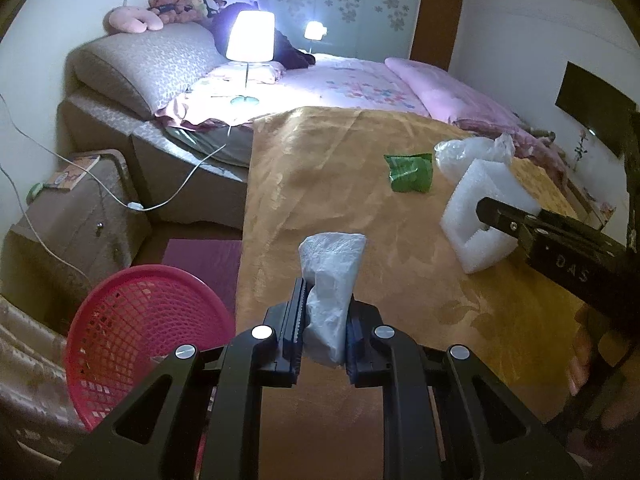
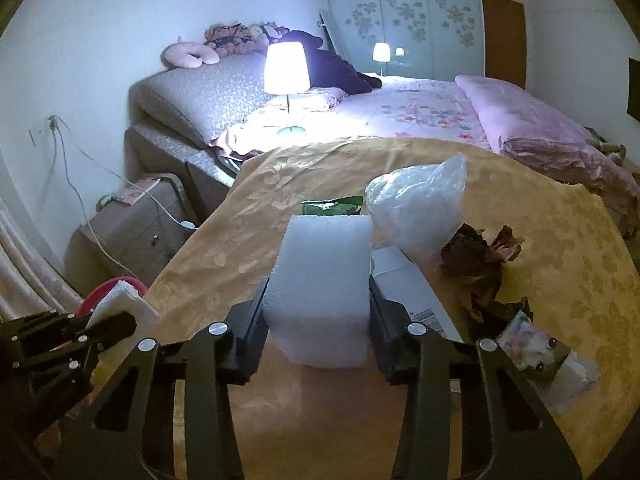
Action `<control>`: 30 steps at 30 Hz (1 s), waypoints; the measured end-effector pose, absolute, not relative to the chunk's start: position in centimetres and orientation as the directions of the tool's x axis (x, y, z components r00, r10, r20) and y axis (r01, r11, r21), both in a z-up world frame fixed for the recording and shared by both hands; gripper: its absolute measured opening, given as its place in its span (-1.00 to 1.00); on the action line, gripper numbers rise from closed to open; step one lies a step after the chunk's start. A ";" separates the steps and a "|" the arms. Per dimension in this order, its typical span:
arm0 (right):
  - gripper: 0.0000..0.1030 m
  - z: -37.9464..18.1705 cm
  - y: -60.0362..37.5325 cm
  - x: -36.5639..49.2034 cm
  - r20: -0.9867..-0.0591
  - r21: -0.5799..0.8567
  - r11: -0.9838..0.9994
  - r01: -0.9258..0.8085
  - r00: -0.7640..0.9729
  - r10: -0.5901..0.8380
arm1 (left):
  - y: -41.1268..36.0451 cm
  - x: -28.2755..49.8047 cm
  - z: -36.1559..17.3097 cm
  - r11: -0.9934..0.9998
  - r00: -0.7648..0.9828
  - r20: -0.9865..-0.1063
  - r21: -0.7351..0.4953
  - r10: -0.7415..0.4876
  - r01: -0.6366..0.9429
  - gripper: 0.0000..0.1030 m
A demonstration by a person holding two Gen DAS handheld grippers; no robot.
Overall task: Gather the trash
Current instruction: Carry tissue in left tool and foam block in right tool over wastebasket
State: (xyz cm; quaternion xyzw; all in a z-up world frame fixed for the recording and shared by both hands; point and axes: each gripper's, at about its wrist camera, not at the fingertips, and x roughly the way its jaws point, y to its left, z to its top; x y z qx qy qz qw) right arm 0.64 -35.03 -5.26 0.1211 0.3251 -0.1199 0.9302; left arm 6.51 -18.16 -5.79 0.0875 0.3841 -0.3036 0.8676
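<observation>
Basket: the red basket (image 1: 148,336) stands on the floor off the table's left edge, below and left of the left gripper; its inside is partly hidden.
Left gripper: the left gripper (image 1: 324,320) is clamped tight on a crumpled white bag (image 1: 332,276), held near the table's (image 1: 320,184) left edge, so this hand is nearer the basket.
Right gripper: the right gripper (image 2: 318,316) grips a white foam block (image 2: 324,276) across its width, long side pointing away.
Remaining: green wrapper (image 1: 410,172), clear plastic bag (image 2: 416,208), brown crumpled paper (image 2: 480,264), printed packet (image 2: 548,360) toward the right edge.
Unclear: a pale box (image 2: 412,292) sits half hidden behind the foam.
</observation>
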 end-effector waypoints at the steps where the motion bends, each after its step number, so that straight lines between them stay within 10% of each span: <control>1: -0.17 -5.2 -34.9 0.5 -0.631 0.147 0.943 0.299 0.762 -0.143 | -18.1 6.5 -5.8 0.801 0.522 -0.718 -0.082 -0.460 0.594 -0.70; 30: -0.18 -2.7 -28.8 -0.4 -0.592 0.131 0.984 0.117 0.806 -0.017 | -9.6 6.0 -1.9 0.898 0.656 -0.666 -0.049 -0.356 0.437 -0.70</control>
